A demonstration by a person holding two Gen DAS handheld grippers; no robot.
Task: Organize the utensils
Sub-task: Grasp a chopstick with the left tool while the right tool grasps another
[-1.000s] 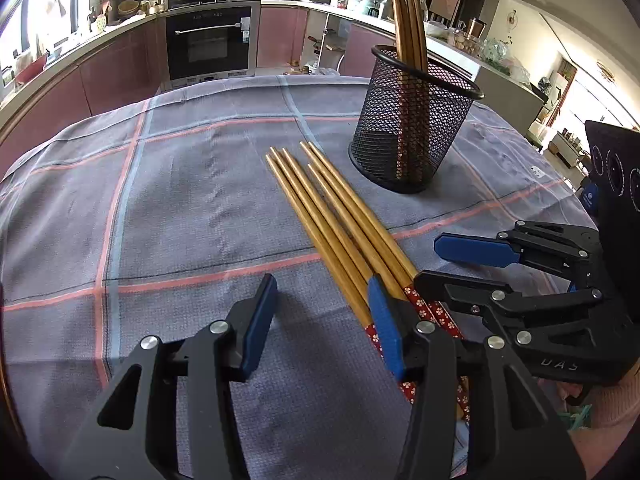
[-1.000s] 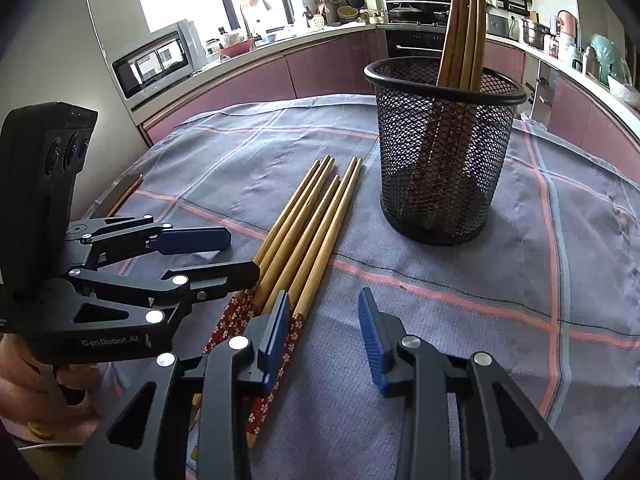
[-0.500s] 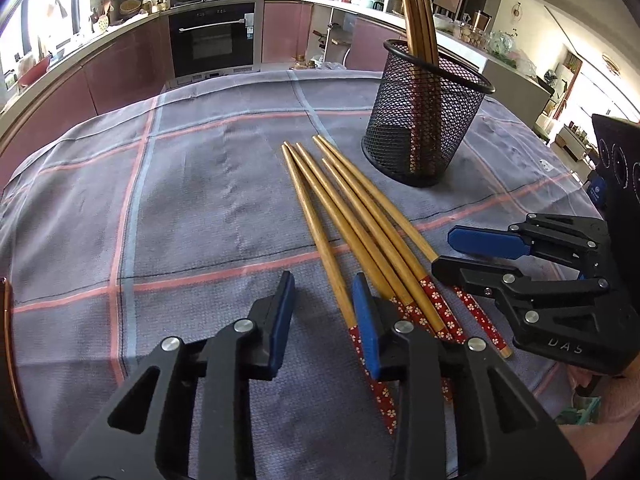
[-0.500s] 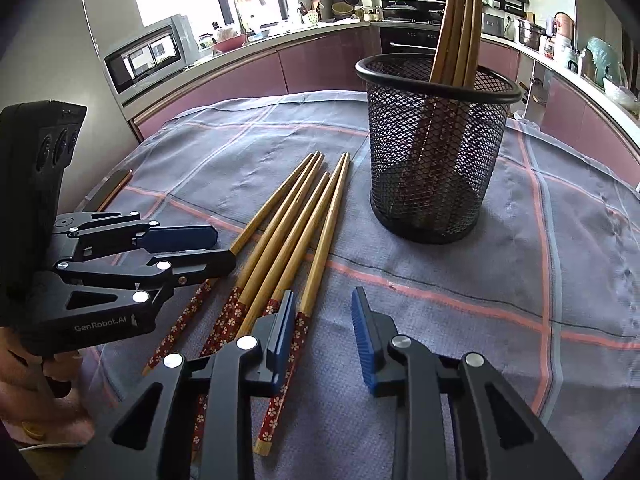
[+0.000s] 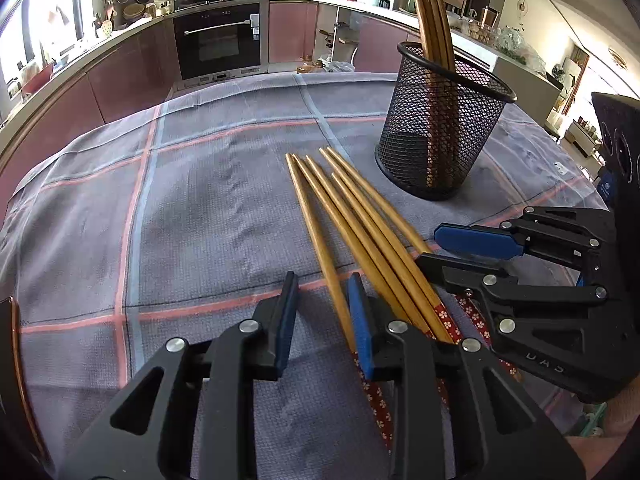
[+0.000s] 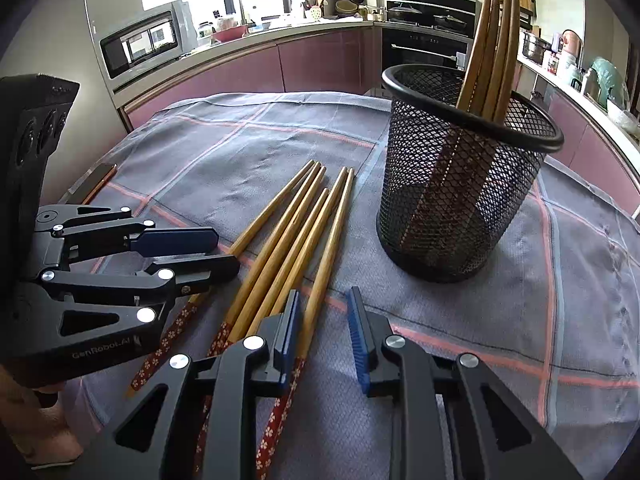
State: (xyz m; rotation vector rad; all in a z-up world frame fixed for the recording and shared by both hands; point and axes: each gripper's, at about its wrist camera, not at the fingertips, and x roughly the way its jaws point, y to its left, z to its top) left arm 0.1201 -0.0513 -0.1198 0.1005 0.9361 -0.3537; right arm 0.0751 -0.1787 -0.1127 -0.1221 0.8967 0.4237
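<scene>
On the left, the left tool [image 5: 323, 320] hangs low over the table [image 5: 192, 216], which is draped in a grey cloth crossed with pink and pale blue stripes. Its blue-padded fingers [image 5: 287, 320] are spread apart. One loose chopstick runs through the gap between them, close to the right pad; whether either pad touches it cannot be told.

In the middle lie the loose bamboo chopsticks with red flower-patterned handle ends [image 5: 352, 224], five of them, flat on the cloth in a narrow fan. Their bare tips point toward the far side of the table and their patterned ends toward the tools.

The right tool [image 6: 323, 320] sits over those patterned ends, also spread. From its own camera, its left pad [image 6: 289, 330] stands over the rightmost chopstick of the fan [image 6: 288, 248], and the gap between the pads shows only cloth. It holds nothing. In the left view the right tool [image 5: 460, 252] shows side-on, just beside the left one, its lower finger lying across the chopsticks.

To the right stands the round black wire-mesh holder [image 6: 460, 184], upright on the cloth, near the chopstick tips but apart from them. Four darker wooden chopsticks [image 6: 494, 40] stand inside it, leaning against the far rim.
</scene>
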